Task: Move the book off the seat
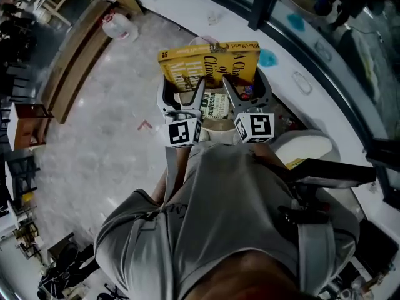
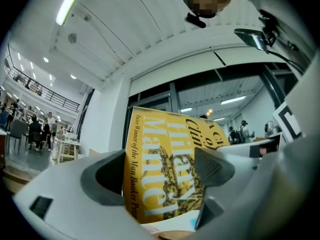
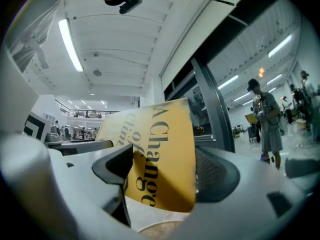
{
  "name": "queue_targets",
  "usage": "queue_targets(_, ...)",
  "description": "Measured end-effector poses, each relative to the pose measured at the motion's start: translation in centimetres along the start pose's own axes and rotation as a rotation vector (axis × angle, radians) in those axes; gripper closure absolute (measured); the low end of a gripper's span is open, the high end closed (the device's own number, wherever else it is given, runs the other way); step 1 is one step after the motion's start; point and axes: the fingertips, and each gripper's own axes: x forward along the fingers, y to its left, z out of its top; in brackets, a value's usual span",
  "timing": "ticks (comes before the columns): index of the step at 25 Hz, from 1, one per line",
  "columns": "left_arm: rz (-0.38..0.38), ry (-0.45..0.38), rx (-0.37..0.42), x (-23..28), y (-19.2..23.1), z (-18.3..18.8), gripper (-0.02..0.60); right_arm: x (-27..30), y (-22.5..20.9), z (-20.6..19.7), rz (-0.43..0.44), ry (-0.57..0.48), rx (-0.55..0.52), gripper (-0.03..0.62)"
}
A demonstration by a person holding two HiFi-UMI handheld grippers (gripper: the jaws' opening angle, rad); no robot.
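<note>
- The left tongs [image 1: 184, 91] are closed on the yellow book [image 1: 209, 61]; in the left gripper view the cover [image 2: 160, 169] fills the gap between the two jaws, which press on it from either side
- The right tongs [image 1: 247, 87] grip the same book; in the right gripper view its yellow cover [image 3: 160, 154] sits clamped between the jaws
- The book is held up in the air, rising away beyond the tips of both tongs, with its near edge caught in them
- Its long axis runs crosswise, from the left tongs to the right tongs, so each pair holds one end and neither hand is nearer
- Just behind the tips and between the two tongs lies a smaller printed item [image 1: 215, 105], separate from the book
- A pale seat [image 1: 306, 147] shows to the outer side of the right tongs, the floor [image 1: 106, 117] to the outer side of the left
- Judgement: the book looks lifted clear, so what remains is carrying it sideways with both tongs level, then setting it down
</note>
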Motion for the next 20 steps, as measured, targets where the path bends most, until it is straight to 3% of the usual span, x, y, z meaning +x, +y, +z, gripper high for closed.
queue_targets(6,-0.059,-0.019,-0.049,2.1,3.3,0.3,0.147,2.8,1.9,1.2,-0.061,-0.017,-0.069,0.214)
queue_targets(12,-0.083,-0.021,-0.091,3.1,3.5,-0.2,0.147,3.3,1.7,0.2,-0.098,0.005,-0.086,0.214)
queue_targets(20,-0.120,0.088,-0.098,2.9,3.5,-5.7,0.147,2.7,1.0,-4.2,-0.146,0.080,-0.075,0.214)
